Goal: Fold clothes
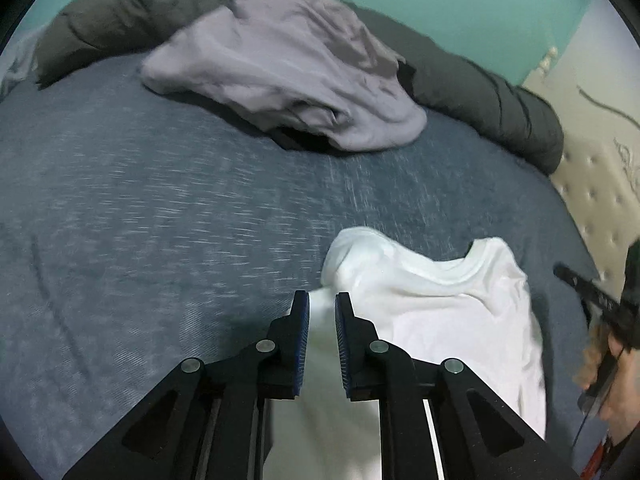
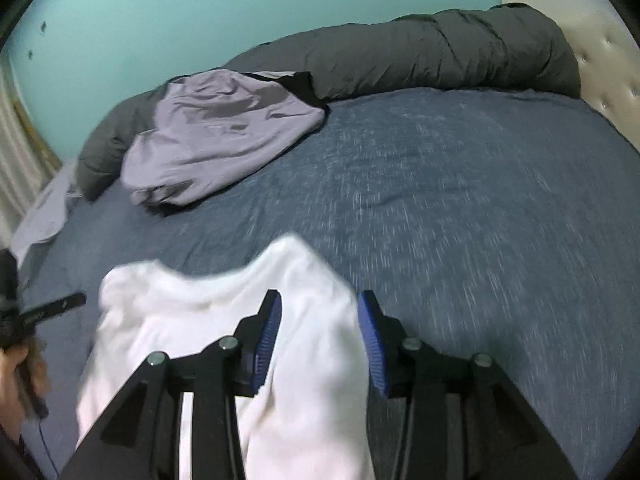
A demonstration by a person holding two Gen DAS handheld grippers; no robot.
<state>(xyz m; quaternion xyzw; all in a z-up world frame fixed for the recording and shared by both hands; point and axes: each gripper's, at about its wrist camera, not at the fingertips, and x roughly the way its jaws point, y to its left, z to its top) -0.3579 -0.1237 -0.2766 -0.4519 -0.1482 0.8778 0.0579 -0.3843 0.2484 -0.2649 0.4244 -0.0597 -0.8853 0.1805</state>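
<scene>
A white T-shirt (image 1: 440, 300) lies crumpled on the blue bedcover (image 1: 140, 200), its neckline facing away from me. My left gripper (image 1: 322, 300) hovers at the shirt's left shoulder. Its jaws stand a narrow gap apart, with white cloth showing between the blue pads, and I see no pinch. In the right wrist view the same T-shirt (image 2: 180, 312) spreads under my right gripper (image 2: 318, 300). That gripper is wide open over the shirt's right shoulder, its pads clear of the fabric. A lavender garment (image 1: 288, 64) lies heaped further back.
A rolled grey duvet (image 2: 440, 52) runs along the far side of the bed below a teal wall. A black garment (image 2: 300, 84) peeks out from under the lavender garment (image 2: 216, 132). A tufted cream headboard (image 1: 592, 168) is at the right. A person's hand (image 1: 600, 360) shows at the edge.
</scene>
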